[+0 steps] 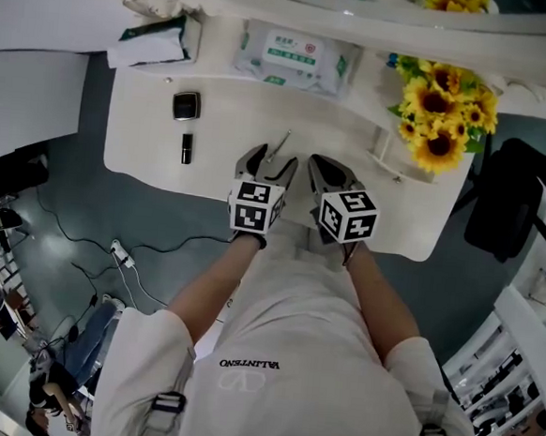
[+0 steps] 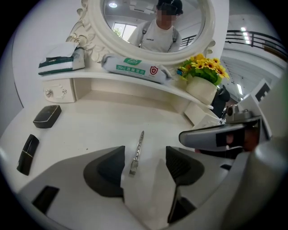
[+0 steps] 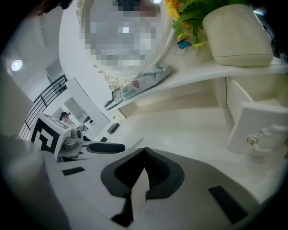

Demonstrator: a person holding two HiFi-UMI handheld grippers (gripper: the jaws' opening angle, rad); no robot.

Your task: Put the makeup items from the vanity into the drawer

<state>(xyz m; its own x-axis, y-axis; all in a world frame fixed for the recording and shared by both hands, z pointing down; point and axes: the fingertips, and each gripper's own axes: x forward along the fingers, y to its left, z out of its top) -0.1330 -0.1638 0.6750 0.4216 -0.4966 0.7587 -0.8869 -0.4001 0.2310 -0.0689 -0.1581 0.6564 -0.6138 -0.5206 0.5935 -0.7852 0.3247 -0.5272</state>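
Compact (image 1: 186, 105) and lipstick (image 1: 186, 147) lie on the desk (image 1: 137, 150), the lipstick at the compact's 6 o'clock. Well off at their 3 o'clock, the left hand-held gripper (image 1: 269, 165) stands wide open and holds nothing. A thin metal tool (image 1: 280, 147) lies with its near end between the jaws, unpressed. Just beside it, the right hand-held gripper (image 1: 326, 168) is closed and empty. A drawer (image 3: 256, 128) sits at its 2 o'clock.
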